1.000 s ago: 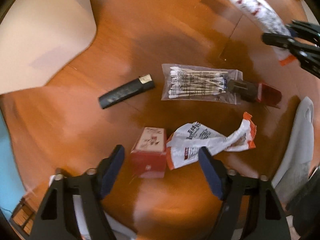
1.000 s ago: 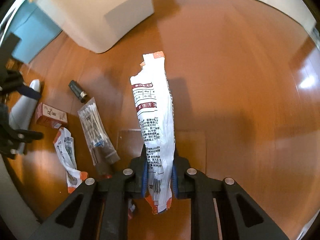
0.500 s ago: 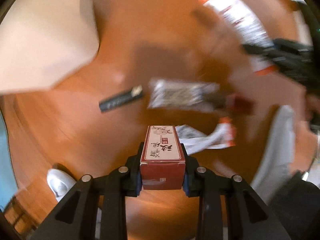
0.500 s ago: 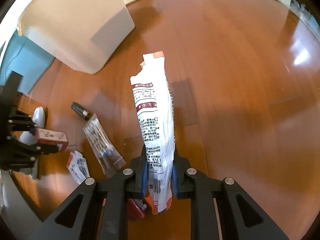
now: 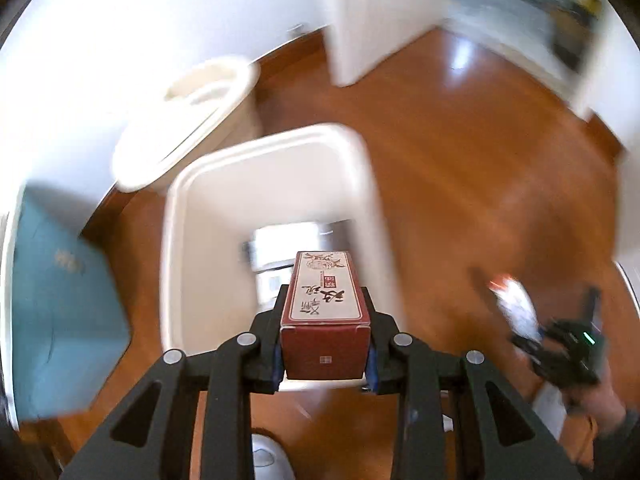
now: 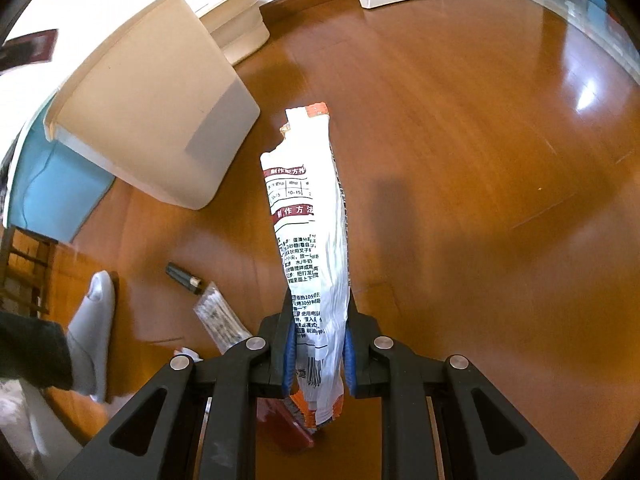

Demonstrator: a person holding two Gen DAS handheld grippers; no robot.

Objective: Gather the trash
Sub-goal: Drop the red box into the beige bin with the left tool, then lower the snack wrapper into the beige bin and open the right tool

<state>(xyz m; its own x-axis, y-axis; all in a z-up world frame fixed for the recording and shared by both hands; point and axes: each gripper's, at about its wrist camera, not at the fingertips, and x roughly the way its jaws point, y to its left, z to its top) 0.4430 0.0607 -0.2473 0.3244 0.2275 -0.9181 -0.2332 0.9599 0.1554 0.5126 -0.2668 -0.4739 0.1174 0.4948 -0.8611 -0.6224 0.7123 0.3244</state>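
The left hand-held gripper (image 5: 325, 354) points steeply down over the open white bin (image 5: 264, 200), its pads clamped on the sides of a red box (image 5: 325, 320); flat, blurred items lie on the bin's bottom. The right hand-held gripper (image 6: 319, 354) also tilts down toward the wooden floor (image 6: 460, 160), pinched narrow on a long white wrapper (image 6: 310, 240). Only the right wrist view shows the trash on the floor: a black lighter (image 6: 183, 278) and a bag of cotton swabs (image 6: 222, 322), near a grey slipper (image 6: 94, 320).
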